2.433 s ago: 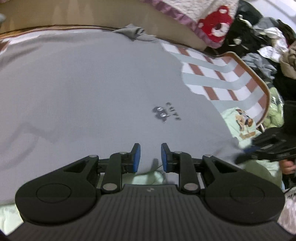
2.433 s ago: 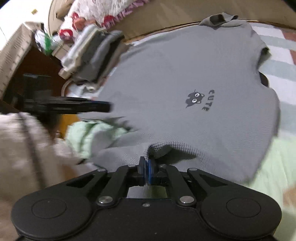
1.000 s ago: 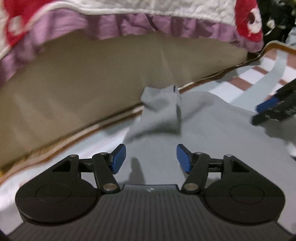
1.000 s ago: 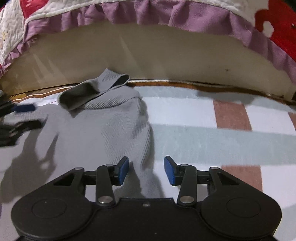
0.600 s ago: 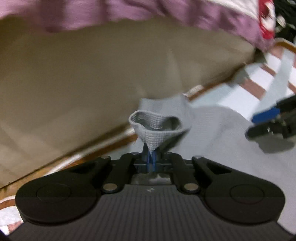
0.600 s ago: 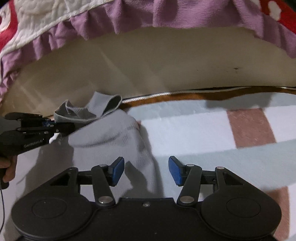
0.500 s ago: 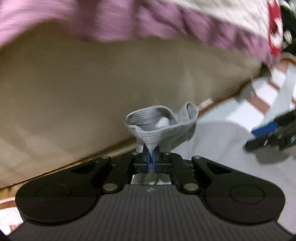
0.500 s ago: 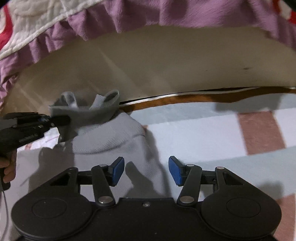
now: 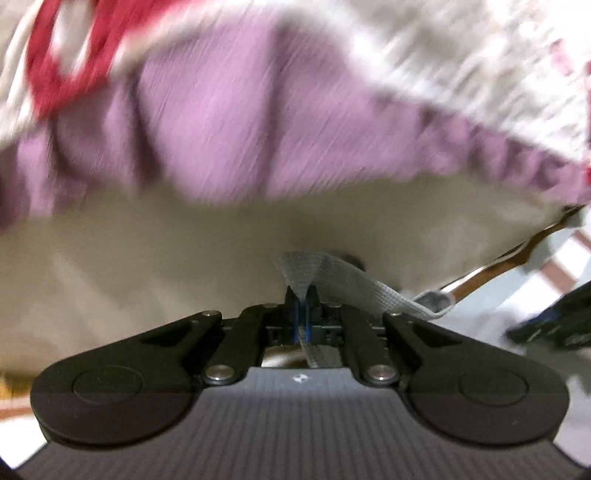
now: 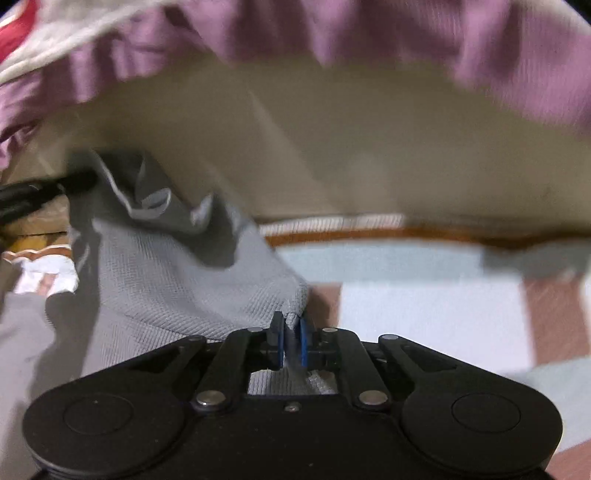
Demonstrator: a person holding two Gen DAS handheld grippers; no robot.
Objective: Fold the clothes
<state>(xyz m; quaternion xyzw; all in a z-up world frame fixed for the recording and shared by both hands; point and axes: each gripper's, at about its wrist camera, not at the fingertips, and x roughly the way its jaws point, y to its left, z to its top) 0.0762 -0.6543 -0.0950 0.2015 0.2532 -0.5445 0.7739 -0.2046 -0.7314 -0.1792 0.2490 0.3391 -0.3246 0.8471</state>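
We see a striped bed sheet [image 10: 424, 317] in pale blue, white and brown running up to a beige mattress side [image 10: 332, 155], with a purple-frilled quilt [image 10: 332, 26] hanging over the top. On the sheet lies the grey shirt [image 10: 177, 280], its knit body partly flat at lower left and its upper end lifted and rumpled, collar band [image 9: 354, 284] pulled up off the sheet. Left gripper [image 9: 302, 306] is clamped on that collar band, blue pads pressed together with grey cloth through them. Right gripper [image 10: 291, 341] is pinched on the shirt's near edge, a nub of knit between its pads. Left-wrist view is motion-blurred, so detail there is poor. Progress, as we judge it: the shirt is not in a folded shape here, no neat rectangle, only the top end held up at two points; most of the folding looks left. Whether this top-end lift opens a fold or is a straightening pull, we cannot tell. Rest of the shirt is out of view.
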